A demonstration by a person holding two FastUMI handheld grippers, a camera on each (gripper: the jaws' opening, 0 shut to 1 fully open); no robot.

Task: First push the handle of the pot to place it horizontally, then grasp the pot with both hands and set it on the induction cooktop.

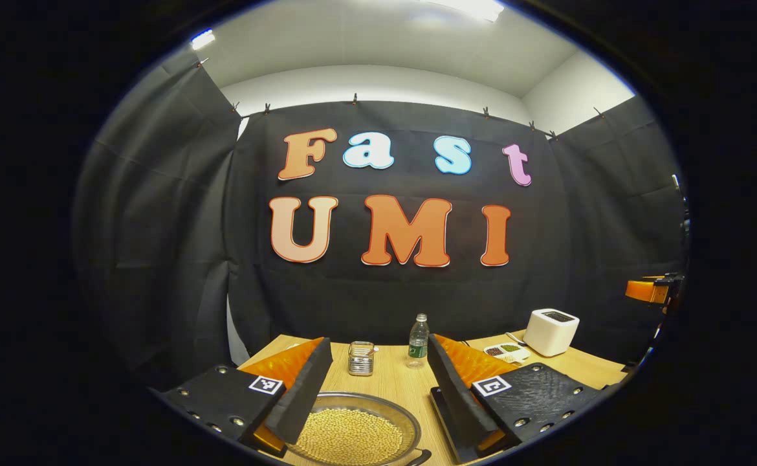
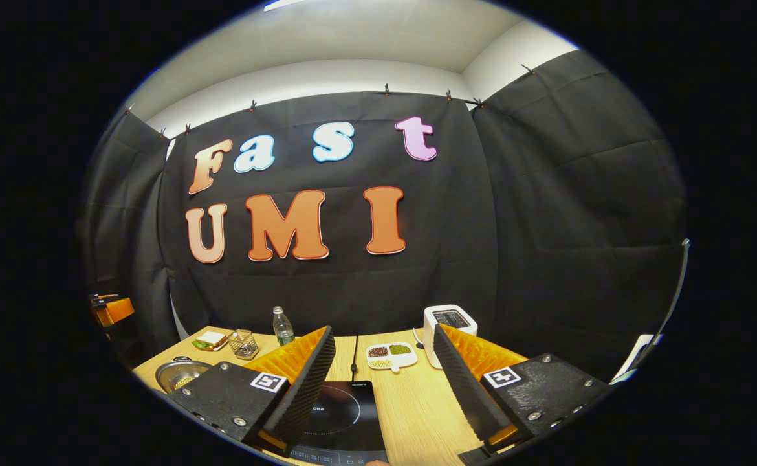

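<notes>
A metal pot [image 1: 352,435] full of yellow beans sits on the wooden table just below my left gripper [image 1: 378,349], between its wide-open fingers. The pot's dark handle [image 1: 420,457] pokes out at its near right rim. In the right gripper view the pot [image 2: 182,374] lies far left on the table, and the black induction cooktop [image 2: 345,414] lies under my right gripper [image 2: 384,336], by its left finger. That gripper stands open and holds nothing. Each gripper hovers above the table, touching nothing.
Along the back of the table stand a wire holder [image 1: 361,358], a water bottle [image 1: 418,341], a divided dish of beans [image 2: 390,355] and a white toaster [image 2: 449,322]. A sandwich on a plate [image 2: 210,340] lies at the back left. The cooktop's cord [image 2: 354,353] runs toward the wall.
</notes>
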